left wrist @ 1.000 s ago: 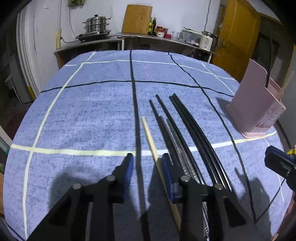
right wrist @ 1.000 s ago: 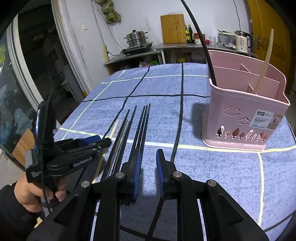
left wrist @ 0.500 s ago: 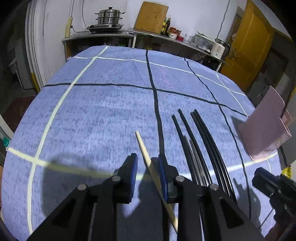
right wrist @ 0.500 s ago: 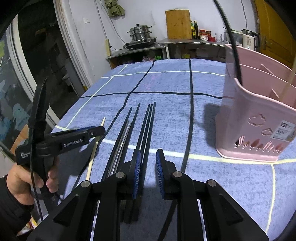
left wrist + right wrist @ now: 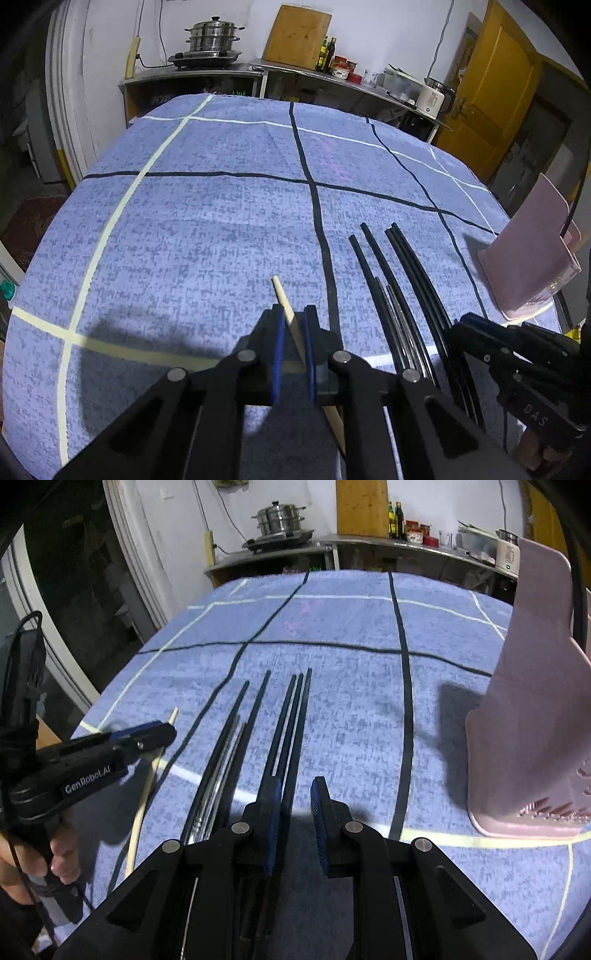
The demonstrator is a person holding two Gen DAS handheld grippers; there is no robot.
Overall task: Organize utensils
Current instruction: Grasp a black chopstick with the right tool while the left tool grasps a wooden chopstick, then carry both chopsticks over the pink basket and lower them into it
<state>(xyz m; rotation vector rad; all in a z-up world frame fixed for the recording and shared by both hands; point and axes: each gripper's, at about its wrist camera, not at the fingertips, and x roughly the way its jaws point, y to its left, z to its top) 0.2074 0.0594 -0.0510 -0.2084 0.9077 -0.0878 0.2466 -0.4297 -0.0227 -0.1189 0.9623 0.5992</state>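
Observation:
A pale wooden chopstick lies on the blue checked tablecloth, and my left gripper is shut on it; its tip sticks out past the blue pads. The chopstick also shows in the right wrist view, under the left gripper. Several black chopsticks and a thin metal one lie side by side to the right. My right gripper is open, low over the black chopsticks. The pink utensil basket stands at the right.
A counter with a steel pot, a cutting board and bottles stands behind the table. A yellow door is at the back right. The pink basket also shows in the left wrist view near the table's right edge.
My left gripper has moved left and forward over the wooden chopstick and closed on it. My right gripper has come lower and closer to the black chopsticks, jaws slightly wider.

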